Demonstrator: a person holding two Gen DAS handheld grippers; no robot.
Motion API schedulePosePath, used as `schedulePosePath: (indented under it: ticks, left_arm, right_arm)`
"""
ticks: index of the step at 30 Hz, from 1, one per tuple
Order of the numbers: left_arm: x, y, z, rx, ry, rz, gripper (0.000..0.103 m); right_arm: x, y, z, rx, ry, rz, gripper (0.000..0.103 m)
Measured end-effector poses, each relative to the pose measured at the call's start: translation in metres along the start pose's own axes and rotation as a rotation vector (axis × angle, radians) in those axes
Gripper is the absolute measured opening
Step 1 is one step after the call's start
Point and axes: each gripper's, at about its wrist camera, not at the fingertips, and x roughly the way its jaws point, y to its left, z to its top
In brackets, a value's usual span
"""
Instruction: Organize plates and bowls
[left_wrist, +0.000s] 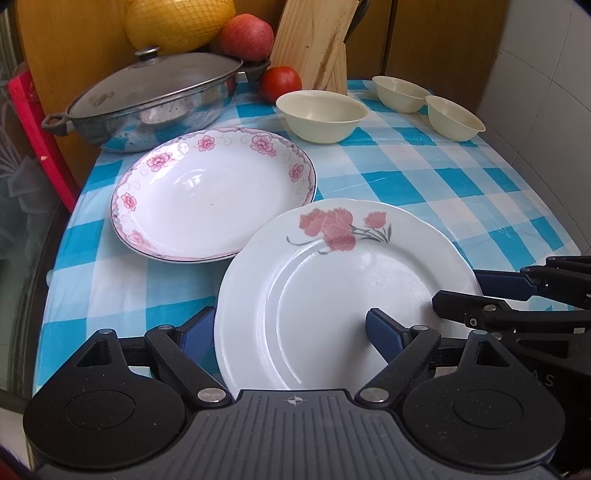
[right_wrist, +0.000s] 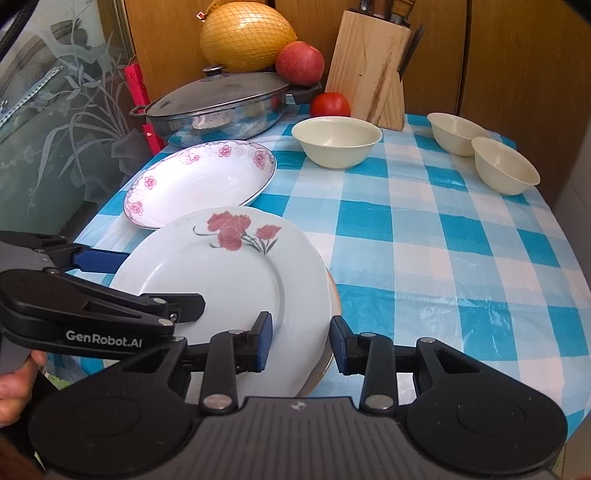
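With the left gripper (left_wrist: 290, 326) jaws wide around the flat flowered plate (left_wrist: 347, 291) low in frame and the right gripper (right_wrist: 301, 341) jaws apart, seemingly ungripping at its rim, it could slide off the stack beneath.

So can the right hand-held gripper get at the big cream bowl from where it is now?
Probably yes. The right hand-held gripper is open astride the carnation plate's rim, and only bare checked cloth lies between it and the big cream bowl; it would have to clear that rim first.
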Motion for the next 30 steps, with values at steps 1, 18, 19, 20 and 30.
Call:
schedulePosePath:
  ticks: [1, 18, 19, 20, 30]
  left_arm:
    - [0.000, -0.001, 0.000, 0.005, -0.003, 0.002, 0.089]
    - [-0.016, 0.060, 0.031, -0.205, -0.087, 0.026, 0.087]
    - [-0.012, 0.070, 0.037, -0.237, -0.076, 0.039, 0.087]
    - [-0.007, 0.078, 0.042, -0.269, -0.063, 0.043, 0.087]
    - [0.042, 0.121, 0.069, -0.388, 0.010, 0.096, 0.087]
  right_arm:
    - [0.001, 0.000, 0.000, -0.002, 0.001, -0.004, 0.034]
    - [0.005, -0.014, 0.031, 0.049, -0.045, -0.001, 0.036]
    - [0.009, -0.017, 0.040, 0.077, -0.045, 0.012, 0.036]
    - [0.015, -0.021, 0.048, 0.115, -0.042, 0.032, 0.036]
    - [0.093, -0.021, 0.108, 0.274, 0.010, 0.177, 0.036]
